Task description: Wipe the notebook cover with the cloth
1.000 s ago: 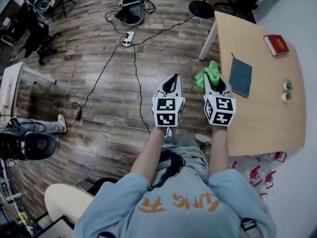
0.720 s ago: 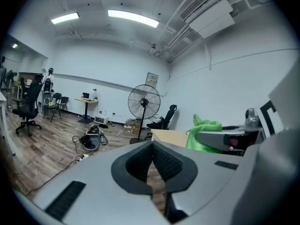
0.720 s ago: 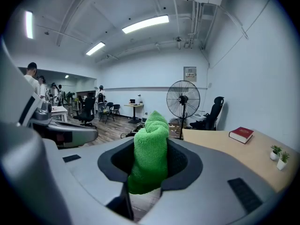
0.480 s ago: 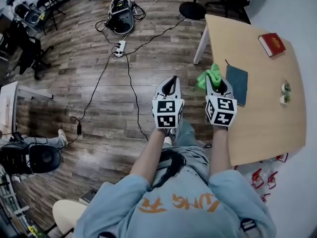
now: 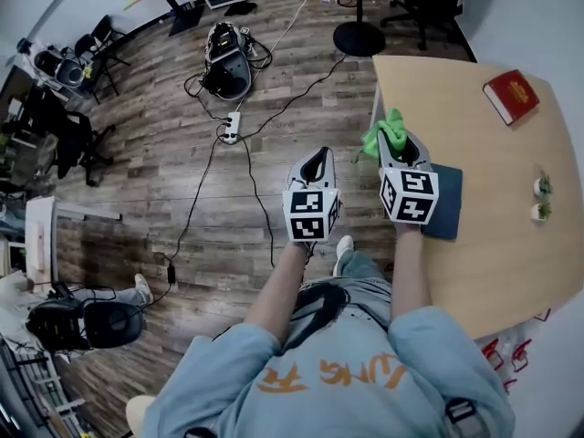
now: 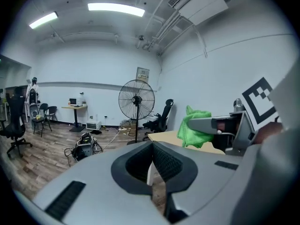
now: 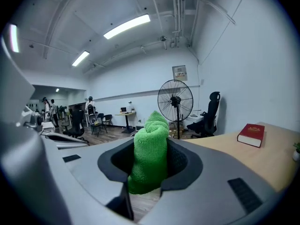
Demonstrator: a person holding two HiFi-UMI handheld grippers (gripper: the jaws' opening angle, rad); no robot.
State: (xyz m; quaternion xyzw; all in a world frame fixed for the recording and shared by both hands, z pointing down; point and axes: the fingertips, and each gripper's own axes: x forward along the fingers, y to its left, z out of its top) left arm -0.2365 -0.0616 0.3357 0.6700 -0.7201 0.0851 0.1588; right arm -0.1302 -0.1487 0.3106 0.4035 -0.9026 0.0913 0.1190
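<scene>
Right gripper (image 5: 400,146) was clamped on green cloth (image 7: 151,156). Cloth stood bunched upright between jaws, poking out past tips. Gripper was held above left part of wooden table (image 5: 484,254). Notebook (image 5: 449,201), dark teal, lay flat on table just under and right of right gripper, partly hidden by its marker cube. Could not tell whether cloth touched cover. Red book (image 5: 512,96) lay well ahead and right of right gripper. Left gripper (image 5: 315,161) was alongside on left, off table, over wood floor (image 5: 182,153). Its jaws were pressed together, nothing between them.
</scene>
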